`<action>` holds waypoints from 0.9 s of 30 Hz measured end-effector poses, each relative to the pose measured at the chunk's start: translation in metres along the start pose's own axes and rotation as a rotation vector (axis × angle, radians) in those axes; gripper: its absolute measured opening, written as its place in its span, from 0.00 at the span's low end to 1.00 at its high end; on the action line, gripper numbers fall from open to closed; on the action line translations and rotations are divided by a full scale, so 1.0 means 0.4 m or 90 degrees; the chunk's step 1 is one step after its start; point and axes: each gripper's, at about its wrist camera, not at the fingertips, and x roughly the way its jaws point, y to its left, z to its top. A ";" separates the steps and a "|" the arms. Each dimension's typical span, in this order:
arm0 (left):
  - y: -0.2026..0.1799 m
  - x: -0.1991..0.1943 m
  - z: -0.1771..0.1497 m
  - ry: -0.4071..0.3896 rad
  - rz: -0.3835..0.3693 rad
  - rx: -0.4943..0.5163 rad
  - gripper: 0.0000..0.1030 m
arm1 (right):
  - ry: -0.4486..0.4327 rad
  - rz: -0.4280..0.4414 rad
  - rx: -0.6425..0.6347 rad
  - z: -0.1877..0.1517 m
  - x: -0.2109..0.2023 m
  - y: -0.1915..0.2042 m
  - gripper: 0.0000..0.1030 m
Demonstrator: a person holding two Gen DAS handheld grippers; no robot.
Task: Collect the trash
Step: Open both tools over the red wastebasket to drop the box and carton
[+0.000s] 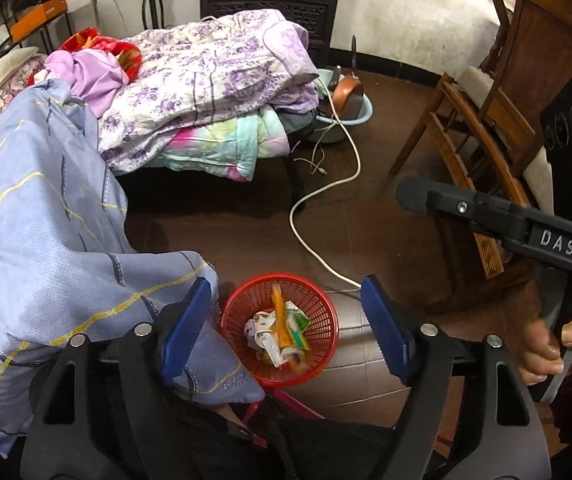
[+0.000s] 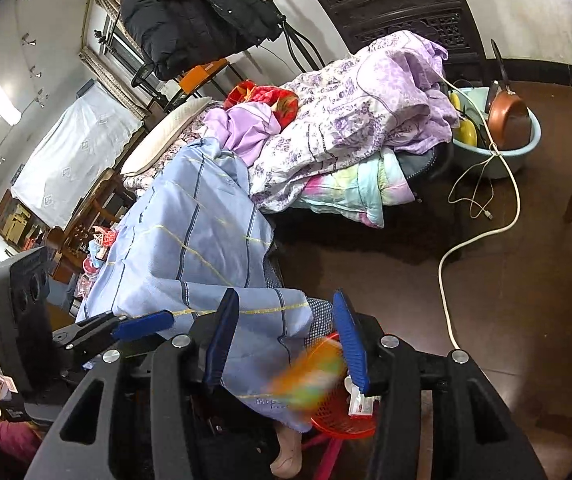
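A red mesh basket (image 1: pixel 321 312) stands low beside the bed and holds several crumpled wrappers (image 1: pixel 286 332), white, orange and green. My left gripper (image 1: pixel 286 284) hangs right above it, open, with nothing between its blue pads (image 1: pixel 184 332). In the right wrist view my right gripper (image 2: pixel 286 294) is open over the same basket (image 2: pixel 341 420). A blurred orange-and-green wrapper (image 2: pixel 309 380) is in the air between its jaws, loose, just above the basket rim. One black finger of the right gripper (image 1: pixel 417 196) shows at the right in the left wrist view.
A bed with a blue sheet (image 1: pixel 46 220) and piled quilts (image 1: pixel 214 80) fills the left. A white cable (image 1: pixel 325 200) trails over the dark floor. A wooden chair (image 1: pixel 485 128) stands right, a blue basin (image 2: pixel 497 156) with a pan behind. A person's hand (image 1: pixel 545 348) grips the right handle.
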 end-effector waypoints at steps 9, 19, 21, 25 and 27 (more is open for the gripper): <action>0.060 -0.051 0.006 -0.032 0.019 -0.054 0.76 | 0.000 -0.005 -0.020 0.001 -0.004 0.031 0.47; 0.107 -0.165 -0.010 -0.099 0.036 -0.093 0.78 | -0.021 -0.005 -0.079 0.015 -0.040 0.129 0.57; 0.117 -0.193 -0.019 -0.115 0.044 -0.099 0.79 | -0.024 -0.003 -0.093 0.017 -0.047 0.157 0.58; 0.139 -0.241 -0.038 -0.140 0.054 -0.115 0.80 | -0.033 0.005 -0.124 0.020 -0.062 0.214 0.61; 0.153 -0.264 -0.049 -0.153 0.061 -0.125 0.80 | -0.037 0.010 -0.138 0.020 -0.068 0.241 0.62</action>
